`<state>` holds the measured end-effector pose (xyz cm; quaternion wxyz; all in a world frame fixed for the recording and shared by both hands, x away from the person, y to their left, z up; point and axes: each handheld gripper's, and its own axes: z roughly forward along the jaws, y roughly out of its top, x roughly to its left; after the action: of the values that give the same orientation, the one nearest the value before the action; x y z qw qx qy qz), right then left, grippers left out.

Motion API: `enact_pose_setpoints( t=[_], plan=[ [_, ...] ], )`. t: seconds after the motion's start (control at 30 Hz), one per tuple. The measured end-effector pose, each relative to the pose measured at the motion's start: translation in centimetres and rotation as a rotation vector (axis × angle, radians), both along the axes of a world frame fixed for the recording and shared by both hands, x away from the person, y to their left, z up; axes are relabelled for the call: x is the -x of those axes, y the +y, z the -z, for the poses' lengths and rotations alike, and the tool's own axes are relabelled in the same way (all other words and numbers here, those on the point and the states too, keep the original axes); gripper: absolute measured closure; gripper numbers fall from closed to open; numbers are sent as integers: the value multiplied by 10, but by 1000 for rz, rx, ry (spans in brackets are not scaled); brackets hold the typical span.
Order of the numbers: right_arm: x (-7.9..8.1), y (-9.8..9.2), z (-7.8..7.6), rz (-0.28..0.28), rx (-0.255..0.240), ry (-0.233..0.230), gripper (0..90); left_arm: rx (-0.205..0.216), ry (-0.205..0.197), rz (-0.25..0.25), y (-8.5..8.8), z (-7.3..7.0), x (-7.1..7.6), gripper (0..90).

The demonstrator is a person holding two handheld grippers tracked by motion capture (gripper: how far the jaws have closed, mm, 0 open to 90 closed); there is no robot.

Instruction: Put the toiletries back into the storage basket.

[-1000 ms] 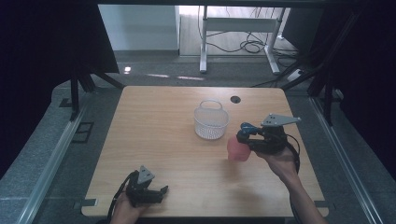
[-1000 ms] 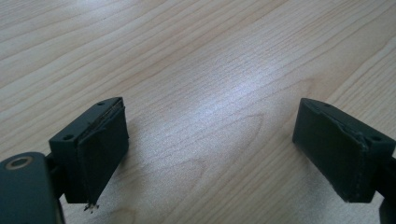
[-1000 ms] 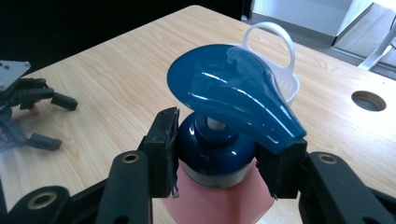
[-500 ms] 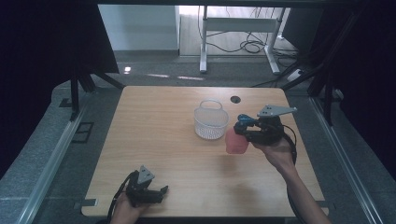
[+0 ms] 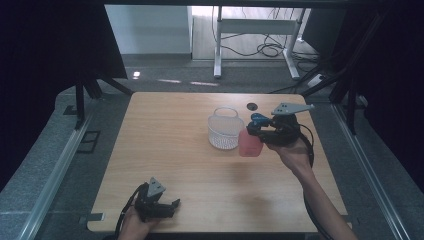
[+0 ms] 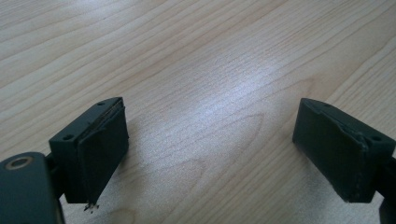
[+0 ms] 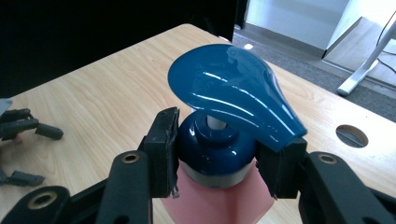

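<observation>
High view: R claw [image 5: 256,131] pinches the bottle [image 5: 249,143] by its blue cap, jaws on either side of the collar. Bottle is upright, long axis vertical, pink body hanging below the jaws and clear of the table [image 5: 165,150]. Blue pump head sits atop the jaws; can't tell its pointing direction from here. The bottle is at the claw's tip, on the side away from the hand, just beside the basket [image 5: 225,130], maybe touching its rim; can't tell. Vs the earlier frames: claw and bottle have moved away from the person and closer to the basket; the bottle was well short of it before and is now right by its side. Grip unchanged. L claw [image 5: 167,209] is at the near table edge, well apart from the bottle, same spot as before, jaws spread.

L gripper view: jaws spread wide, nothing between them, bare wood below.

R gripper view: pads [image 7: 164,144] press on both sides of the dark blue collar [image 7: 217,149], just under the pump head [image 7: 233,93]. The head's wide paddle lies up and to the L, its narrow end slanting down to the R over the R jaw. Pink body drops straight below the jaws, axis upright. L claw [image 7: 23,128] is far off at the L edge, and there's a table hole [image 7: 351,136] past the R jaw.
</observation>
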<state>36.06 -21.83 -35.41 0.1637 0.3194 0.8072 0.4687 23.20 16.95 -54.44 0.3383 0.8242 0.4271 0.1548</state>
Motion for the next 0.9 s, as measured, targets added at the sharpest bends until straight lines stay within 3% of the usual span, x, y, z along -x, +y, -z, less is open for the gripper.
enact_pose_setpoints(
  t=[0.9],
  plan=[
    [-36, 23, -16, 25, 17, -38, 528, -3, -1, 2, 0, 0, 0, 102]
  ],
)
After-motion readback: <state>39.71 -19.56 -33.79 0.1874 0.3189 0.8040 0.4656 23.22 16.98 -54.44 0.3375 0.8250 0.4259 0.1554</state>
